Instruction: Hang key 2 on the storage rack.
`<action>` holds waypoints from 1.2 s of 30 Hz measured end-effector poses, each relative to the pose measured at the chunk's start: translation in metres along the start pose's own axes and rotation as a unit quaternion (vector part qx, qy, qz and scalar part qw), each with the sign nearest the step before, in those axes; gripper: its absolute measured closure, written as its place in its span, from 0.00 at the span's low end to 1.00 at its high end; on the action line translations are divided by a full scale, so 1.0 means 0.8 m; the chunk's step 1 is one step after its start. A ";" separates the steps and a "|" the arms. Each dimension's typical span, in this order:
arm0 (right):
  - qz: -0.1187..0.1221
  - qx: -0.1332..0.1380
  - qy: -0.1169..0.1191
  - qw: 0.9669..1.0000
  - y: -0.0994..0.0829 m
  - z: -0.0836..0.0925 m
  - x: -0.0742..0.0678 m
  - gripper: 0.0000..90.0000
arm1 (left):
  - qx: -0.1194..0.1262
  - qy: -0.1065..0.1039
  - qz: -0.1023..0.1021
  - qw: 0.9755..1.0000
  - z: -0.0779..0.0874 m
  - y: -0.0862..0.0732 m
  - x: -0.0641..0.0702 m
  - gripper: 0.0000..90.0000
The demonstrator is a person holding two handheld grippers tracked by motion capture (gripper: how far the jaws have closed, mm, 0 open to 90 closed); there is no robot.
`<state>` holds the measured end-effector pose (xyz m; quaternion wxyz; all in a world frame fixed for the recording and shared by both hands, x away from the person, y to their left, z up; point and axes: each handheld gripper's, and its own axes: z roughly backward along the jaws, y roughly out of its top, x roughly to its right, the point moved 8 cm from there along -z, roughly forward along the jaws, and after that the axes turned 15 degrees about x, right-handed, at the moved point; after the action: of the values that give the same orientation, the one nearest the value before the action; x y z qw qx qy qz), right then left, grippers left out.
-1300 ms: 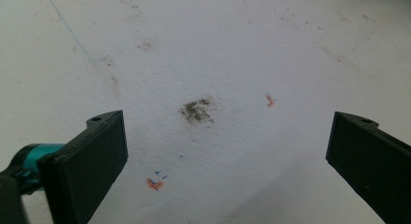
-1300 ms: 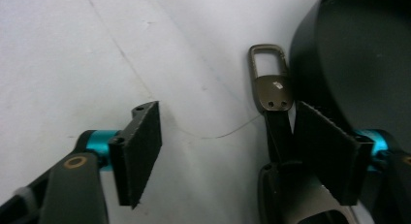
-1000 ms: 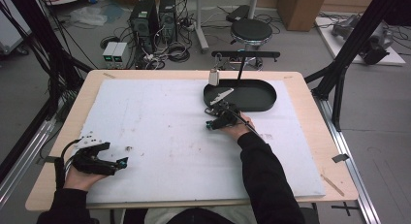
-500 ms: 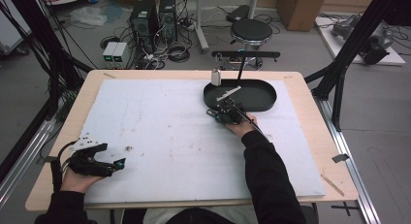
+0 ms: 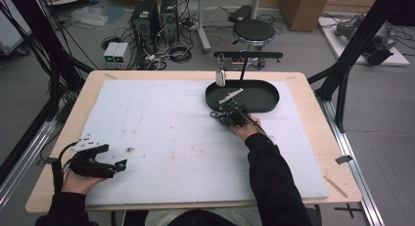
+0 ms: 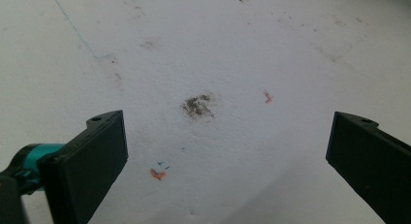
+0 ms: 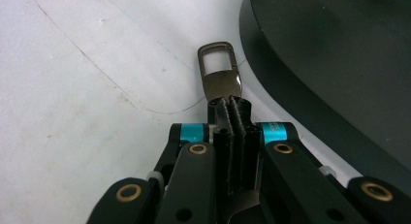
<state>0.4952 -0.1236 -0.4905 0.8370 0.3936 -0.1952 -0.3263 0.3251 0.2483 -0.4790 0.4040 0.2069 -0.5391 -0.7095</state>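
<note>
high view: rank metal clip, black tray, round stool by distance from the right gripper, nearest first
1. metal clip: clamped in the right gripper, at the tray's near edge.
2. black tray: just beyond, on the table.
3. round stool: on the floor behind the table.

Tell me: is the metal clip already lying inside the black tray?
No. The clip is pinched in the right gripper over the white mat, beside the tray.

This is a lab or robotics test room, not a home. Beyond the far edge of the wooden table (image 5: pixel 313 113) the grey floor carries two computer towers (image 5: pixel 155 15), small power boxes (image 5: pixel 117 52) and tangled cables (image 5: pixel 171 52). Black frame struts (image 5: pixel 352 55) rise at both sides of the table, a round stool (image 5: pixel 253 31) stands behind it, and cardboard boxes (image 5: pixel 306 3) sit farther back.
</note>
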 end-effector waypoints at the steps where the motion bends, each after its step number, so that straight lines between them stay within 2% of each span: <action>1: -0.002 0.000 0.000 1.000 0.000 0.001 0.000 0.99 | 0.000 0.000 -0.001 1.000 0.000 0.000 0.000 0.02; 4: -0.007 0.006 0.007 1.000 0.002 0.007 0.001 0.99 | -0.001 0.000 0.000 1.000 0.000 0.000 0.000 0.02; 5: -0.015 0.011 0.017 1.000 0.004 0.011 0.001 0.99 | -0.001 0.000 0.000 1.000 0.000 0.000 0.000 0.02; 8: -0.029 0.024 0.023 0.999 0.008 0.020 0.004 0.99 | -0.001 -0.001 0.000 1.000 -0.001 0.000 0.000 0.02; 12: -0.036 0.038 0.025 0.998 0.014 0.030 0.009 0.99 | -0.001 -0.002 -0.001 1.000 -0.002 0.001 0.001 0.02; 13: -0.042 0.049 0.026 0.998 0.018 0.036 0.012 0.99 | 0.000 -0.002 0.002 1.000 -0.003 0.001 0.001 0.02; 16: -0.049 0.060 0.032 0.996 0.022 0.041 0.014 0.99 | 0.000 -0.004 0.000 1.000 -0.004 0.001 0.001 0.02; 17: -0.059 0.071 0.034 0.995 0.026 0.046 0.017 0.99 | -0.001 -0.004 0.000 1.000 -0.004 0.001 0.001 0.02; 20: -0.060 0.080 0.032 0.994 0.030 0.050 0.021 0.99 | -0.001 -0.004 0.001 1.000 -0.005 0.002 0.001 0.02; 23: -0.076 0.097 0.031 0.992 0.035 0.059 0.029 0.99 | -0.001 -0.004 0.002 1.000 -0.006 0.002 0.001 0.02; 24: -0.086 0.108 0.033 0.990 0.038 0.065 0.034 0.99 | -0.001 -0.004 0.003 1.000 -0.007 0.002 0.001 0.02; 26: -0.089 0.112 0.032 0.989 0.039 0.068 0.037 0.99 | 0.000 -0.005 0.003 1.000 -0.007 0.002 0.001 0.02; 27: -0.098 0.121 0.034 0.987 0.042 0.074 0.040 0.99 | 0.002 -0.007 0.004 1.000 -0.007 0.003 0.002 0.02; 31: -0.103 0.130 0.039 0.985 0.046 0.080 0.042 0.99 | 0.007 -0.011 0.008 1.000 -0.006 0.005 0.004 0.02; 33: -0.113 0.139 0.042 0.983 0.052 0.085 0.046 0.99 | 0.005 -0.014 0.010 1.000 -0.007 0.005 0.004 0.02; 36: -0.116 0.147 0.043 0.981 0.057 0.089 0.048 0.99 | 0.007 -0.016 0.013 1.000 -0.007 0.005 0.005 0.02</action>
<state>0.4992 -0.1666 -0.4085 0.7344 0.5456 -0.1579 -0.3715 0.3282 0.2415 -0.4764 0.4029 0.1916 -0.5529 -0.7038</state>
